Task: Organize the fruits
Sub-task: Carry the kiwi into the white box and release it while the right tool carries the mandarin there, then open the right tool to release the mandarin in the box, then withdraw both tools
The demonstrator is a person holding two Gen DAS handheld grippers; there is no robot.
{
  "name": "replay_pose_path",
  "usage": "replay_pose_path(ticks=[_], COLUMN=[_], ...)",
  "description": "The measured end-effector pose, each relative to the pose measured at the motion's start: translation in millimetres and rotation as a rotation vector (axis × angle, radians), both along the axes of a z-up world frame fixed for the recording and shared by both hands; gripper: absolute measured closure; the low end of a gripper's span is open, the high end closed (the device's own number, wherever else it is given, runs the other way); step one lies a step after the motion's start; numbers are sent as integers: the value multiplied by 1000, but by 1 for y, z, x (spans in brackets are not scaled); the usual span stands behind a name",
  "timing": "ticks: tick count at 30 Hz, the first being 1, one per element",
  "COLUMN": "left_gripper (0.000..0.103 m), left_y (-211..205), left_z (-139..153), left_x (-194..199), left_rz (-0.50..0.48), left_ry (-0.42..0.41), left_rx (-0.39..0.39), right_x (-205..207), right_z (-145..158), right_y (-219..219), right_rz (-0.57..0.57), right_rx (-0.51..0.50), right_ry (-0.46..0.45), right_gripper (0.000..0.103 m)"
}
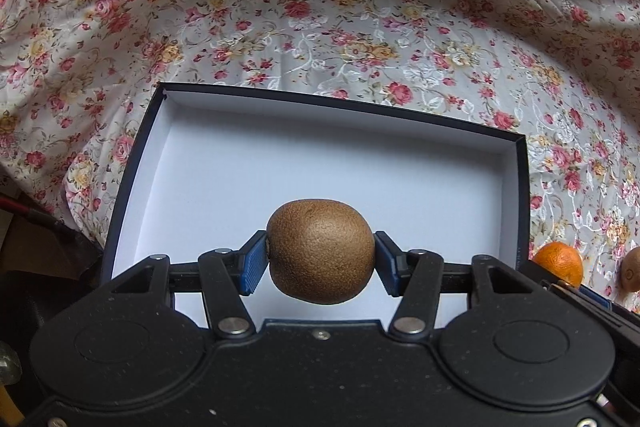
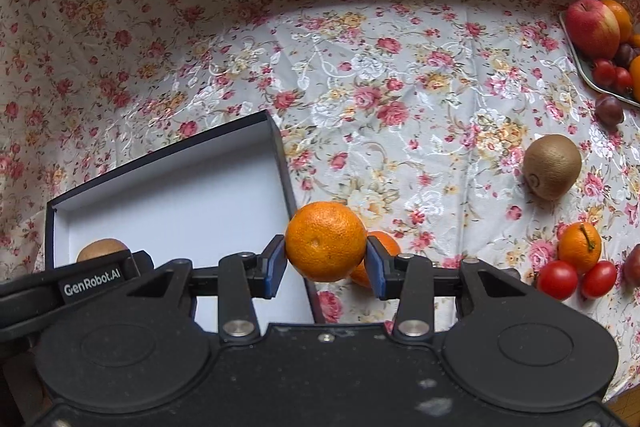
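Open box [image 1: 520,195] bare inside — plate [image 2: 580,65] holds fruit.

The box [image 1: 520,195] has a bare white floor, so there is lots of room inside it. Its dark walls stand up all around. The cloth [image 2: 400,99] past the far wall of the box is bare too, and a hand can pass there. Near the right edge of the cloth things get crowded: a kiwi [image 2: 552,165], a small orange [image 2: 579,247], two little tomatoes [image 2: 558,279] and a plate [image 2: 576,55] piled with fruit. Another orange [image 2: 387,242] lies just beside the box's right wall.
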State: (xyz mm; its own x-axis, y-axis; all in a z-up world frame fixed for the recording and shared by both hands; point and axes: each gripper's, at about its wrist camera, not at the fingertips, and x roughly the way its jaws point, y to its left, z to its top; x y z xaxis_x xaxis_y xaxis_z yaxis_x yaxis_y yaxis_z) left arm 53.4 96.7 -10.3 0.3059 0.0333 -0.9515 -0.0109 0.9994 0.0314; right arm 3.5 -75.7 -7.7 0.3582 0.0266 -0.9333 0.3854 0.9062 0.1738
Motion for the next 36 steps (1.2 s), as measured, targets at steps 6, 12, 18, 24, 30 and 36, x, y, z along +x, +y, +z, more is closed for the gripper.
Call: replay_pose_path(ticks=[6,12,18,24,30,36], left_gripper=[43,42,42,42,42,42], left_y=[34,57,62,61,55,53], left_z=[-2,-6,1,-5,-3,-2], left_x=[5,9,9,9,7,8], left_rz=[64,107,109,106,84,79], left_ry=[-7,1,-43,-11,-16,-12], left_rx=[12,19,36,22,34,34], right_x=[12,15,15,16,16,15], right_z=[-7,-12,-14,-13,-14,-13], right_y=[47,85,100,102,99,97], right_rz=[88,186,233,244,232,234], right_rx=[13,-33,-51,-74,-71,-76], right_ry=[-33,-70,-86,-98,-79,-70], right_gripper=[60,59,58,58,58,58])
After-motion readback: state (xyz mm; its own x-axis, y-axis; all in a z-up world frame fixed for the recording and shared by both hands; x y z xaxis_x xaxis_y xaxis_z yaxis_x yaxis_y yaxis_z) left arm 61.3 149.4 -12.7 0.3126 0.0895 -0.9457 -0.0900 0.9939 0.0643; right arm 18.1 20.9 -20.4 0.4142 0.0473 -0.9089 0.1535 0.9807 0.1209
